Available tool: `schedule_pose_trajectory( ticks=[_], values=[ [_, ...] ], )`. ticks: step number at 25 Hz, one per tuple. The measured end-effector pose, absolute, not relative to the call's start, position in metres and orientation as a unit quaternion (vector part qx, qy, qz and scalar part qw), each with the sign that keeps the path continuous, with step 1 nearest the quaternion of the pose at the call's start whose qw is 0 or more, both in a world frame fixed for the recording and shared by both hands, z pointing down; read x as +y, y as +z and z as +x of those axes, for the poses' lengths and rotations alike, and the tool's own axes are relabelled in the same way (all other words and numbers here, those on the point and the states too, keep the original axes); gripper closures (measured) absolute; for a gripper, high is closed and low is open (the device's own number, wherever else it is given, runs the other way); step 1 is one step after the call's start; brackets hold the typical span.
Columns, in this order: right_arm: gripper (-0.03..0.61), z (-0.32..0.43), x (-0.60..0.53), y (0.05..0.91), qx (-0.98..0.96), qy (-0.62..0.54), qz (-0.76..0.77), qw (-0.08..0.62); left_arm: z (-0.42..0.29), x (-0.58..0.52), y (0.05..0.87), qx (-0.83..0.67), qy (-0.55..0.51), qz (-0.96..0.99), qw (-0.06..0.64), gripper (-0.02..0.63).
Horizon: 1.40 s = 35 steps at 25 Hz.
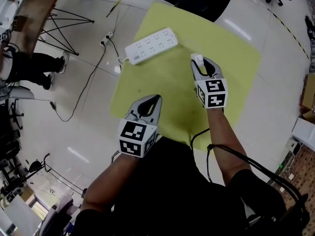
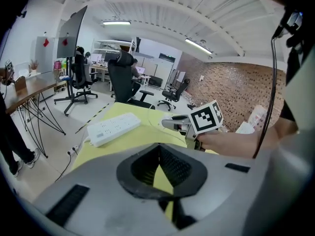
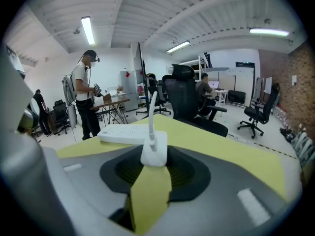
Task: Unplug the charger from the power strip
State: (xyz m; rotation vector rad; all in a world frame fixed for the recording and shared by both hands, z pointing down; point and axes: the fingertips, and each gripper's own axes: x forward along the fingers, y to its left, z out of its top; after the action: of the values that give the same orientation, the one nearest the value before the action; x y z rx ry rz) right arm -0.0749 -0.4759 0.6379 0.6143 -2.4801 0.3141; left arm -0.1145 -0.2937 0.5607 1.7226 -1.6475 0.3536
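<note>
The charger [image 3: 154,154] is out of the power strip [image 1: 151,45].
My right claw [image 1: 199,62] clamps the white charger; the strip lies at its ten o'clock. My left claw [image 1: 156,99] is closed, empty.

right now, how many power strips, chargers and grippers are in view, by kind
power strip: 1
charger: 1
grippers: 2, the left gripper and the right gripper
total: 4
</note>
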Motion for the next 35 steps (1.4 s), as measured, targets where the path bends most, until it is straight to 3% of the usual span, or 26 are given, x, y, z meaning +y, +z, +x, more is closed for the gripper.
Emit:
schedule_pose_trajectory(
  ticks=[7,16,26,35],
  values=[
    [0.439,0.017,-0.503,0.652,-0.895,0.183,0.304,0.272,-0.094,-0.305,0.558,-0.629,0.149,0.677,0.352,0.606],
    [0.439,0.103,-0.522,0.674,-0.84,0.335,0.375,0.203,-0.049,-0.325,0.559,-0.591,0.17,0.71,0.344,0.606],
    [0.435,0.127,-0.526,0.69,-0.813,0.387,0.389,0.193,-0.038,-0.333,0.554,-0.587,0.176,0.715,0.336,0.606],
    [0.36,0.146,-0.523,0.702,-0.777,0.421,0.42,0.208,-0.041,-0.326,0.534,-0.588,0.18,0.729,0.3,0.606]
  ],
)
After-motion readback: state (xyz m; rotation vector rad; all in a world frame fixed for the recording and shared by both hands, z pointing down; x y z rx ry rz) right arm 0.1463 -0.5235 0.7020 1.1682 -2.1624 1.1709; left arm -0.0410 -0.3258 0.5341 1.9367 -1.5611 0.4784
